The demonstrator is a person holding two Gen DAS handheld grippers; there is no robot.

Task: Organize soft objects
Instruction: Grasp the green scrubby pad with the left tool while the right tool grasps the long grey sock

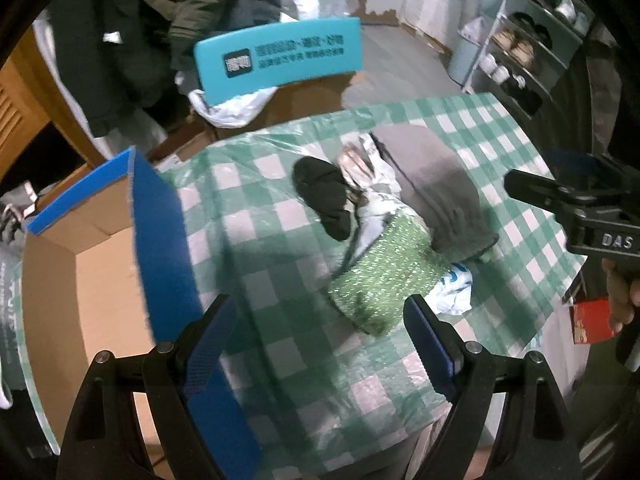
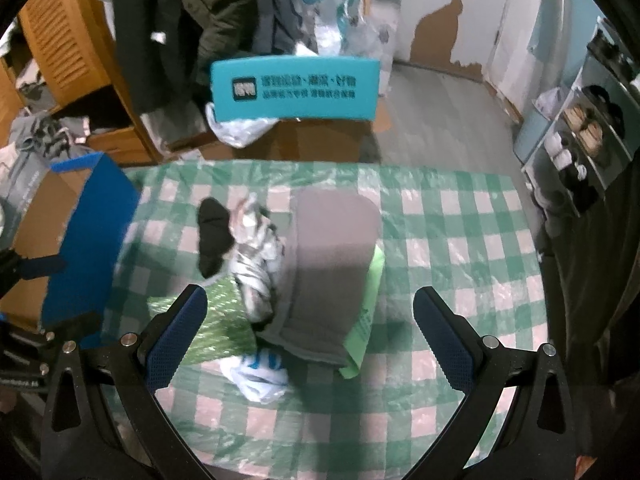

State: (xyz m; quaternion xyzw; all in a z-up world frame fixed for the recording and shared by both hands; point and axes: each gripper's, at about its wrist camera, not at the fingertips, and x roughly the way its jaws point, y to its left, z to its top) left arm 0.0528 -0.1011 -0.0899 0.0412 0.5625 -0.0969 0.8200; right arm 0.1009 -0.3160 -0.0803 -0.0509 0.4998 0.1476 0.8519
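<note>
Now both grippers hover over the checked tablecloth point(image 2: 460, 216) with nothing held: the left gripper point(image 1: 320, 344) has its jaws spread wide, and so does the right gripper point(image 2: 310, 332). Between them lies the heap of soft things, a grey folded cloth point(image 2: 332, 264) lying partly over a green sparkly pouch point(image 1: 380, 276), a black sock point(image 1: 324, 196) just beside. An open cardboard box point(image 1: 100, 248) sits at the table's left edge.

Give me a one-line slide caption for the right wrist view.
Open right gripper hovers above a pile of soft items, grey cloth on top, on the checked tablecloth.
</note>
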